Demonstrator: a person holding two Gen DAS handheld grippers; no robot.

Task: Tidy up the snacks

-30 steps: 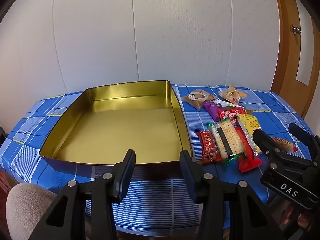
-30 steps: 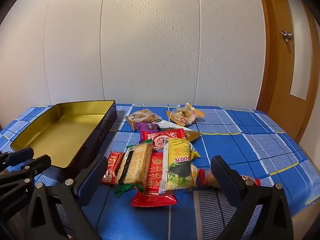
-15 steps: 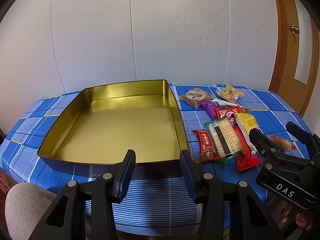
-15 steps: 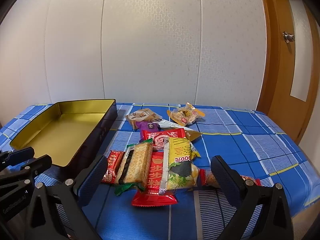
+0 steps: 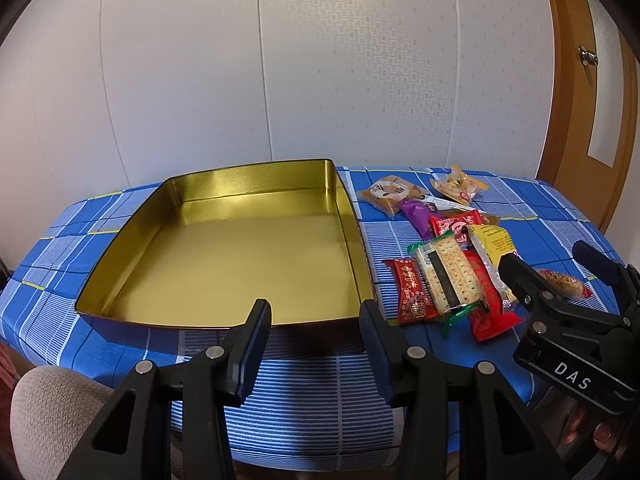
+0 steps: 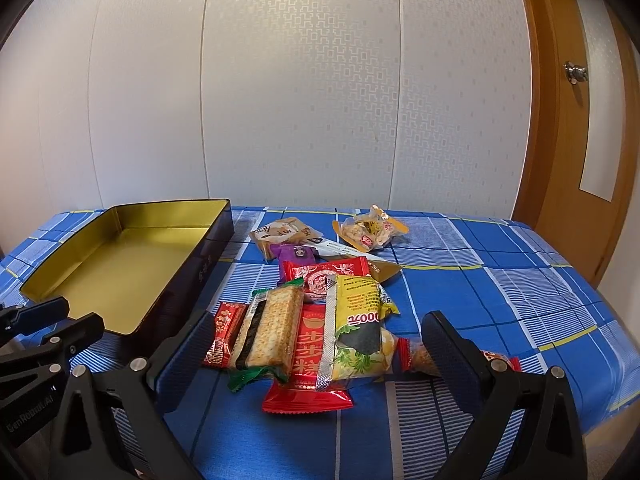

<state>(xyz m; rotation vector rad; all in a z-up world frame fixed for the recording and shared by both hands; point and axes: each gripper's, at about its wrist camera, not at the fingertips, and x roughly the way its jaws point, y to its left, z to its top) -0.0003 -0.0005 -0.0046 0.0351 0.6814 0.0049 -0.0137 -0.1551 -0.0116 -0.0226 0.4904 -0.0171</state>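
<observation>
Left wrist view first: the left gripper (image 5: 314, 334) hangs over the near edge of the tabletop (image 5: 304, 396), its jaws about half apart with nothing between them, pointing at the near wall of the gold tin (image 5: 224, 264). That tin sits empty on the blue checked cloth. To its right lies the heap of snacks (image 5: 448, 264), none yet inside. The right gripper (image 5: 556, 272) shows at the right edge, above the near end of the heap.

My judgement is that no pick has begun, so the first choice matters. The cracker pack (image 5: 448, 276) rides on top of the red packets and should come off first; pulling one from beneath would drag the rest about.

Right wrist view: the right gripper (image 6: 310, 344) stands wide, with the near end of the heap lying in the gap but no pad touching any wrapper. The cracker pack (image 6: 274, 330) overlaps the small red bar (image 6: 224, 338) and the big red packet (image 6: 310, 364), and the yellow bag (image 6: 356, 332) lies over that packet too. A round snack (image 6: 418, 354) is partly hidden behind the right finger.

Close across the pack's narrow width, lift clear of the tin's wall (image 6: 192, 280) before crossing, and lay it flat in a far corner so later packs fit alongside. Slick wrappers may slip under a light squeeze.
</observation>
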